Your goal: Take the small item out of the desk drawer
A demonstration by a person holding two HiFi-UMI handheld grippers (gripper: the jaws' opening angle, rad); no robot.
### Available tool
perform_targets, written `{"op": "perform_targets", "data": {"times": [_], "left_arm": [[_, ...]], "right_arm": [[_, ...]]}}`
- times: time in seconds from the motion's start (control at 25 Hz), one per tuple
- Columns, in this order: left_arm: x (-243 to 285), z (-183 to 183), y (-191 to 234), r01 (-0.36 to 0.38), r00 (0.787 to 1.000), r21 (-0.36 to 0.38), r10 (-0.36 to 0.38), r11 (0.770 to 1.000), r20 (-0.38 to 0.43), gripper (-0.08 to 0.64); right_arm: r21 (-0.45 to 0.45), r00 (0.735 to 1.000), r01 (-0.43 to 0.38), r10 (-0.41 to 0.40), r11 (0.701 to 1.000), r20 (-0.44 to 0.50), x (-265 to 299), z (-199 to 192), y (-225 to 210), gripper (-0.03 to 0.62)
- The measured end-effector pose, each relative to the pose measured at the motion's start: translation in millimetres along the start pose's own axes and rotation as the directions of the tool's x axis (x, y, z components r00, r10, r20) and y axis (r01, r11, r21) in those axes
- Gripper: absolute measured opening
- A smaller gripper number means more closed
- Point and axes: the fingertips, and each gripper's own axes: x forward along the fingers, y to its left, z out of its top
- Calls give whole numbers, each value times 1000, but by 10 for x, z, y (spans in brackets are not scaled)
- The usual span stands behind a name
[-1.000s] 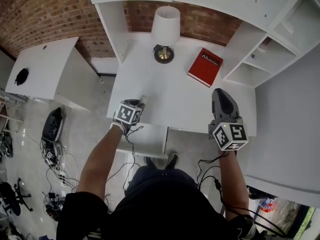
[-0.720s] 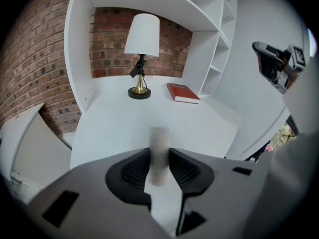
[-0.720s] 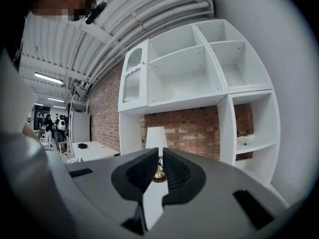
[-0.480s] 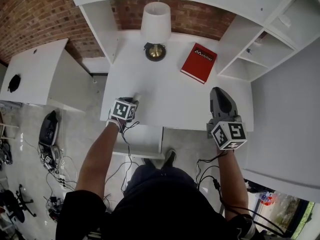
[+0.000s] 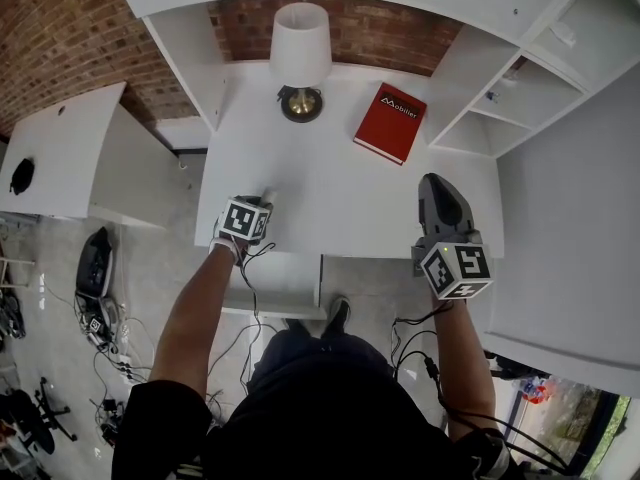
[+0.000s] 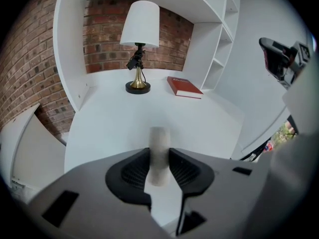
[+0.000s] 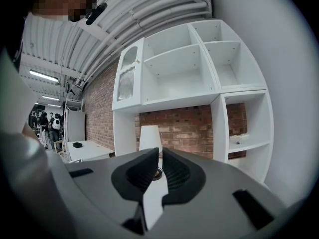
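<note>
One small pale cylinder (image 6: 160, 137) clamped in L tongs (image 6: 159, 152) over desk (image 5: 345, 203); R tongs (image 7: 160, 156) empty, barely apart, just closing further.

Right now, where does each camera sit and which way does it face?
Head view: on the head, down at the desk; arms, left gripper, right gripper show.
Left gripper view: on it, across the desk toward the lamp; jaws clamp the small item.
Right gripper view: on it, near level at the shelves; empty jaws slightly apart.
Shared: the lamp.
</note>
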Motion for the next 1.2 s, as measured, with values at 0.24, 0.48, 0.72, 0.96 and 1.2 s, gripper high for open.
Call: {"op": "perform_targets", "data": {"times": [0.24, 0.48, 0.72, 0.96, 1.2], "left_arm": [[147, -202, 47, -30, 996, 1, 30, 1000, -80, 120], [251, -325, 54, -25, 994, -24, 22, 999, -103, 123], [148, -211, 75, -40, 999, -41, 39, 998, -17, 174], [-363, 261, 137, -102, 980, -23, 105, 994, 170, 192], [-1258, 998, 112, -197, 881, -27, 189, 980, 433, 192]], "right_arm": [[9, 1000, 16, -16, 1000, -15, -8, -63, -80, 21], [19, 999, 19, -18, 1000, -36, 24, -180, -119, 20], [21, 999, 8, -8, 1000, -34, 70, -207, -107, 20], [16, 1000, 3, -3, 1000, -17, 116, -111, -115, 20], [-7, 1000, 7, -7, 1000, 15, 194, 94, -117, 31]]}}
